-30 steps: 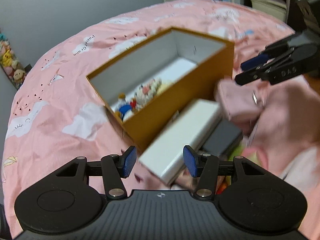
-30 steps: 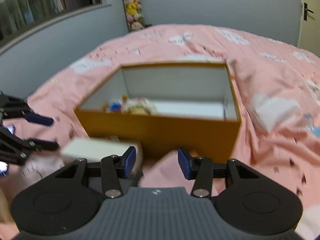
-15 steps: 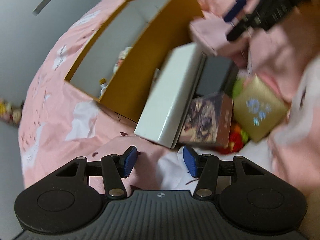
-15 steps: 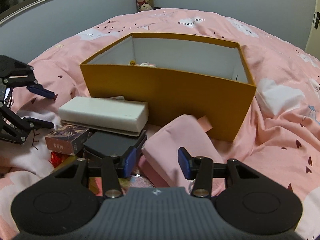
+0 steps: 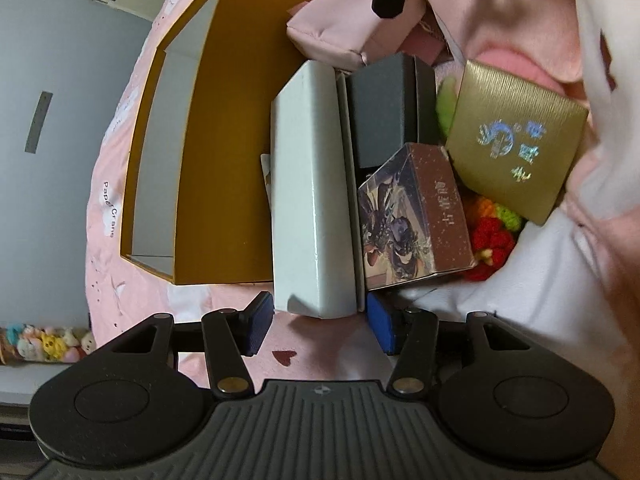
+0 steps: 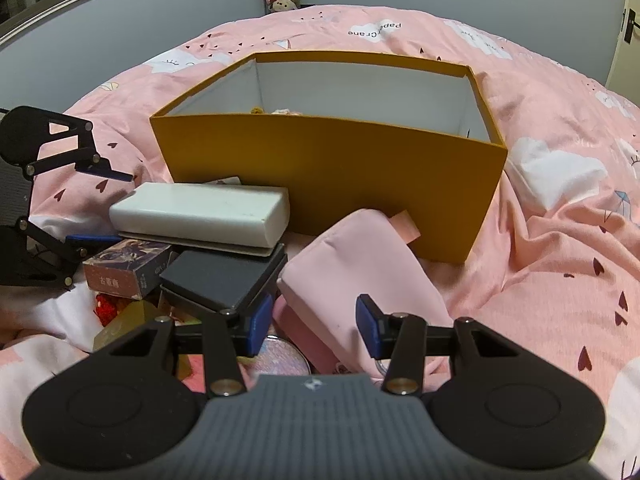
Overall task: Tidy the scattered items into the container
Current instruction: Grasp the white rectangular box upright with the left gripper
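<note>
- Left claw [image 5: 320, 322]: jaws apart, straddling near end of white box [image 5: 310, 200], pads not pressing.
- Right claw [image 6: 314, 330]: jaws apart over pink pouch [image 6: 360, 272], no grip visible.
- Orange container [image 6: 332, 184] on the bed, white box just beside its wall.
- Left wrist view only: gold box [image 5: 516, 144], illustrated box [image 5: 412, 216] face, knitted toy [image 5: 494, 228].
- Right wrist view only: small toys inside container, glittery disc [image 6: 280, 354].

one orange box [image 6: 328, 176]; four small boxes, white [image 6: 200, 212], dark [image 6: 224, 276], printed [image 6: 124, 268], gold [image 5: 516, 140]; one pink pouch [image 6: 360, 276]
</note>
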The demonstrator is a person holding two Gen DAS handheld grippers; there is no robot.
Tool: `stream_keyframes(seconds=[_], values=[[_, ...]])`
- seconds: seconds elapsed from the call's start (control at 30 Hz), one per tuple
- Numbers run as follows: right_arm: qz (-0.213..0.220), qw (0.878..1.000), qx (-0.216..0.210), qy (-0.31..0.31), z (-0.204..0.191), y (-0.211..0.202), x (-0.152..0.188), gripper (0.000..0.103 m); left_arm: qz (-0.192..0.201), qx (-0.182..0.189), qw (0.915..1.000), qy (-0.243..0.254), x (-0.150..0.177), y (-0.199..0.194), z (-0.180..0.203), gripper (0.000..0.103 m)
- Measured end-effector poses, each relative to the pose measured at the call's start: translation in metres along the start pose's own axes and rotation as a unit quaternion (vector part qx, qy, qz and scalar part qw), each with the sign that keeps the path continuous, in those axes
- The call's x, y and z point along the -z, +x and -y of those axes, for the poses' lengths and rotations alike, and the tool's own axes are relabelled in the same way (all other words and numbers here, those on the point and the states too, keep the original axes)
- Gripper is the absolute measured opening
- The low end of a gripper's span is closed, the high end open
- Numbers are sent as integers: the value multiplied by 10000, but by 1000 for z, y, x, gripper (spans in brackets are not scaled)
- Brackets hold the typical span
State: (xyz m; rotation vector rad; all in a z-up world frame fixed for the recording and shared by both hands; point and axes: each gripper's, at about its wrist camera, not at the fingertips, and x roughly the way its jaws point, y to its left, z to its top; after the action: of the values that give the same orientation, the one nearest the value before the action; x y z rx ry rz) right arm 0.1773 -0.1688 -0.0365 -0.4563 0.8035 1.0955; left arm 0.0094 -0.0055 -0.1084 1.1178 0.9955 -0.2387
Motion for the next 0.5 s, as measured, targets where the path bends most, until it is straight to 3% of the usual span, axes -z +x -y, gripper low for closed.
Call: stream_keyframes(seconds=[0.13, 0.33, 0.5], values=[[-24, 10000, 2, -11, 0, 1, 0, 50, 44, 41, 10000, -2, 2, -1, 2, 47], [-60, 10000, 28, -14, 1, 2, -2, 50, 323, -226, 9992, -67, 5, -15, -5, 38], [-64, 10000, 15, 1, 0, 2, -2, 50, 558, -92, 9971, -515, -2, -26, -26, 36]])
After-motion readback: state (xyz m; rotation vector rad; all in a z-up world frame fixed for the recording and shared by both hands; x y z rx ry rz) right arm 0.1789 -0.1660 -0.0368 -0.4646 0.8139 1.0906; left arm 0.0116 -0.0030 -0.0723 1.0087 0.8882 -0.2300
